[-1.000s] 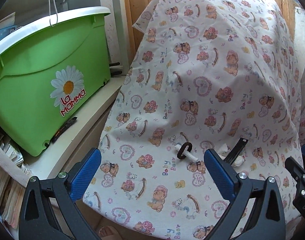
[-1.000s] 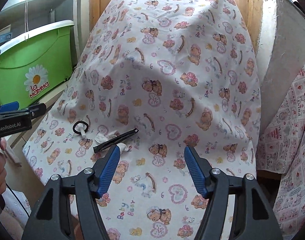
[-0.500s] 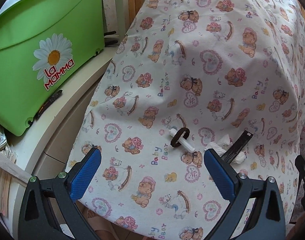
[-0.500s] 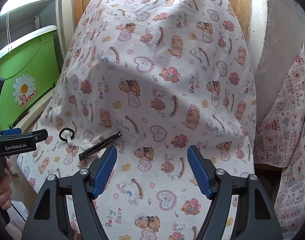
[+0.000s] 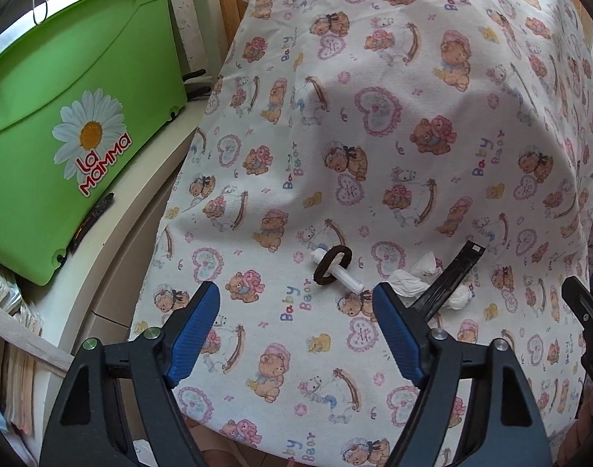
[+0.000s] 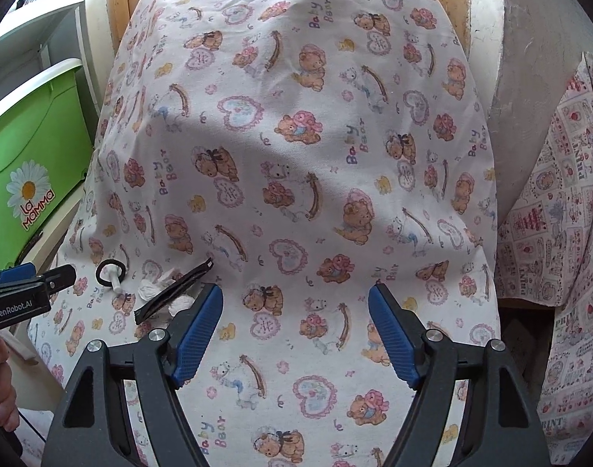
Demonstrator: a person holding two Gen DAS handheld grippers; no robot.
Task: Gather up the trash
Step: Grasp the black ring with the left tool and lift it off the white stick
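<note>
Three bits of trash lie close together on the teddy-bear cloth (image 5: 413, 89): a white plastic stick (image 5: 337, 271) threaded thru a dark hair tie (image 5: 332, 265), a crumpled tissue (image 5: 417, 276), and a black flat strip (image 5: 450, 276) lying across the tissue.

L gripper (image 5: 296, 319) has just been closing a bit, but its jaws stand apart w/ nothing between them, pads off the cloth. Stick + tie sit at approx 12 o'clock, just ahead of the gap; stick's long axis runs 10-to-4, so diagonal to the jaw line. Strip runs 1-to-7, its low end hidden behind the R-side pad.

R gripper (image 6: 295, 330) has just been opening; empty too. In its view the pile is off at 10 o'clock, beside its L-side pad.

Judgement: L hand is better lined up for the stick; R is nearer the strip/tissue.
</note>
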